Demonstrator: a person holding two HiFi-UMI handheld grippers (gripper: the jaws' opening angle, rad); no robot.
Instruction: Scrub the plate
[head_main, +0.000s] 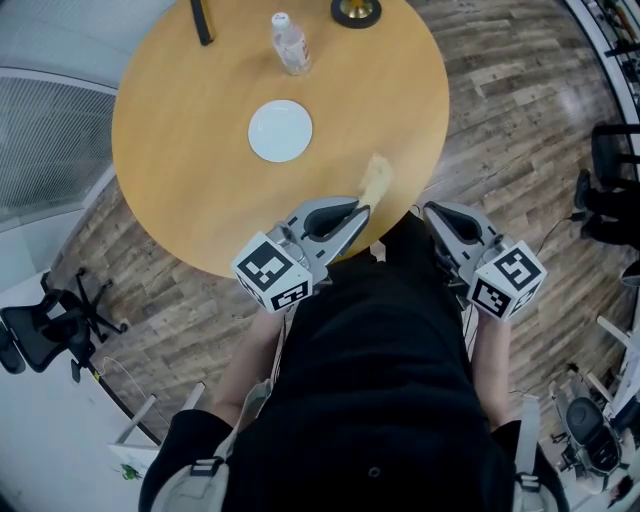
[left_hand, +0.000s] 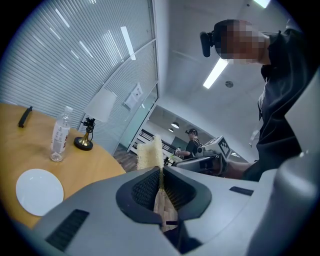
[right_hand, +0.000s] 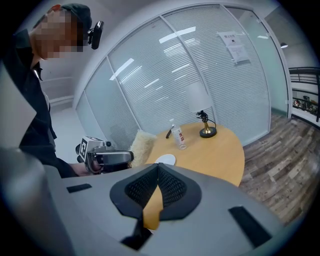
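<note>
At the left gripper (head_main: 360, 212), the jaws pinch a pale sponge (head_main: 377, 180), which pokes out over the near edge of the table (head_main: 170, 160). From there the plate (head_main: 280, 131) lies further in on the table and off to the left. It is nearer this gripper than the right gripper (head_main: 432, 211), whose jaws are pressed together on nothing.

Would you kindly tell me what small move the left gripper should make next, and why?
Probably move the left gripper forward over the table toward the plate. Its jaws are clamped on the scrub pad, which hangs above the table's near edge, apart from the plate. The plate lies bare and untouched near the middle.
</note>
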